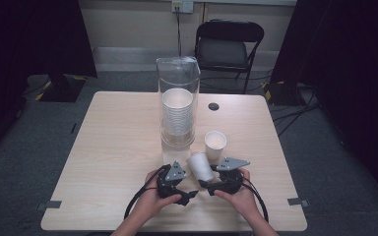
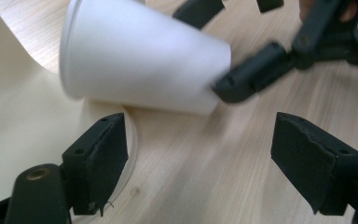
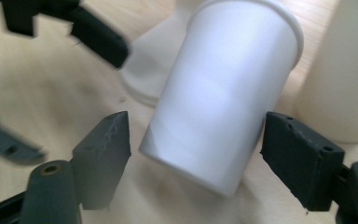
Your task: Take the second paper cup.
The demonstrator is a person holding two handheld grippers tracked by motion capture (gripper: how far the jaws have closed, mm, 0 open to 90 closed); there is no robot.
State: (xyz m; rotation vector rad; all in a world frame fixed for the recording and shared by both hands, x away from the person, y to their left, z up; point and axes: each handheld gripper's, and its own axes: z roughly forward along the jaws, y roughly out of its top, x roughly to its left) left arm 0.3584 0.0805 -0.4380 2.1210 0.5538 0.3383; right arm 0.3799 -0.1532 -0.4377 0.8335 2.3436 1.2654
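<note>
Right gripper view: tilted paper cup (image 3: 223, 107) between spread jaws.

counting it up now: two loose white paper cups out on the surface (image 1: 113, 147), one tilted cup (image 1: 200, 166) down near the hands and one upright cup (image 1: 215, 145) just behind it. one clear dispenser tube (image 1: 178, 98) with one stack of cups (image 1: 177, 115) inside, too tightly nested to count singly. two grippers, a left gripper (image 1: 184, 195) and a right gripper (image 1: 207, 186), two black fingers on each. one folding chair (image 1: 229, 44) at the back, one dark round grommet (image 1: 213, 106) in the surface.
</note>
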